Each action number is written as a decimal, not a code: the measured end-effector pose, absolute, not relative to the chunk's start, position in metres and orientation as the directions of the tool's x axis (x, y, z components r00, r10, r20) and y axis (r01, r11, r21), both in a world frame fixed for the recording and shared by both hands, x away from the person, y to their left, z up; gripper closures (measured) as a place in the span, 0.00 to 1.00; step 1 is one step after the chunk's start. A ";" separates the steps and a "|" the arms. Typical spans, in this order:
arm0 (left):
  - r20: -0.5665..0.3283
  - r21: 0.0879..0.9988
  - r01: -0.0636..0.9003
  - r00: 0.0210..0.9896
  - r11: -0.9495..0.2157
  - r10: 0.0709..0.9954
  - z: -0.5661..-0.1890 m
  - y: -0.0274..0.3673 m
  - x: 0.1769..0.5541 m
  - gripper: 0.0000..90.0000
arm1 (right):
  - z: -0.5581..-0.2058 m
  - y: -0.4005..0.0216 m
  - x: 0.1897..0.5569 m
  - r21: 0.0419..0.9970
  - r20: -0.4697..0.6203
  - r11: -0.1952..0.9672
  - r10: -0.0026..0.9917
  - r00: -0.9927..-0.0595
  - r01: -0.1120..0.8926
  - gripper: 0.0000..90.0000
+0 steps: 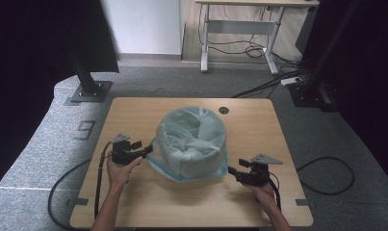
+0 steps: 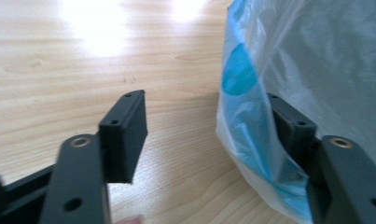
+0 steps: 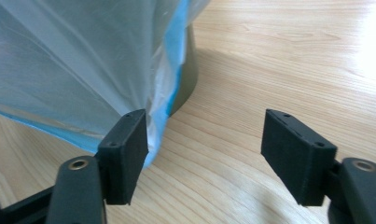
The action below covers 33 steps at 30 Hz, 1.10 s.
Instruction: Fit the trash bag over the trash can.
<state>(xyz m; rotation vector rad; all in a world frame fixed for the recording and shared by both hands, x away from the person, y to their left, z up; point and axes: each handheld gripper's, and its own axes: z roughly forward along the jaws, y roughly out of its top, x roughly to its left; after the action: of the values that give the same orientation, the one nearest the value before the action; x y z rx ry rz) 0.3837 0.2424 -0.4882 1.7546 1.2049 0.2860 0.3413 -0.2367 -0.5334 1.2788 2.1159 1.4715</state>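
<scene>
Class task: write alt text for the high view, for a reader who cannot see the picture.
A round bin lined with a pale blue plastic bag stands in the middle of a wooden table. A person's hands hold the left gripper and the right gripper, jaws open, at the bag's lower edge on either side. Cables trail off the table onto grey carpet.

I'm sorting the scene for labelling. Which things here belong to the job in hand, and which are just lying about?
In the job:
- plastic bag pulled over the bin
- bin on the table
- left gripper, jaws open
- right gripper, jaws open

Lying about:
- cables on the floor
- desk at the back
- grommet hole in the tabletop
</scene>
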 end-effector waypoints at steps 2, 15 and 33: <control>-0.284 0.818 0.571 0.509 -0.072 0.813 -0.483 0.248 0.378 0.34 | -0.533 -0.243 0.339 0.859 0.257 0.089 0.777 -0.575 0.505 0.32; -0.326 0.832 0.553 0.553 -0.044 0.766 -0.461 0.237 0.379 0.14 | -0.535 -0.250 0.333 0.868 0.237 0.095 0.783 -0.575 0.487 0.35; -0.272 0.857 0.504 0.625 -0.113 0.731 -0.409 0.234 0.368 0.25 | -0.535 -0.251 0.334 0.864 0.265 0.072 0.776 -0.572 0.498 0.37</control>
<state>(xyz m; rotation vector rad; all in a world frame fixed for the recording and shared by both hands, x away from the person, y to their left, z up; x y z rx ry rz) 0.3676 0.2342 -0.4086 1.7700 1.0044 0.2637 0.3335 -0.2510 -0.5350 1.2835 2.0856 1.5005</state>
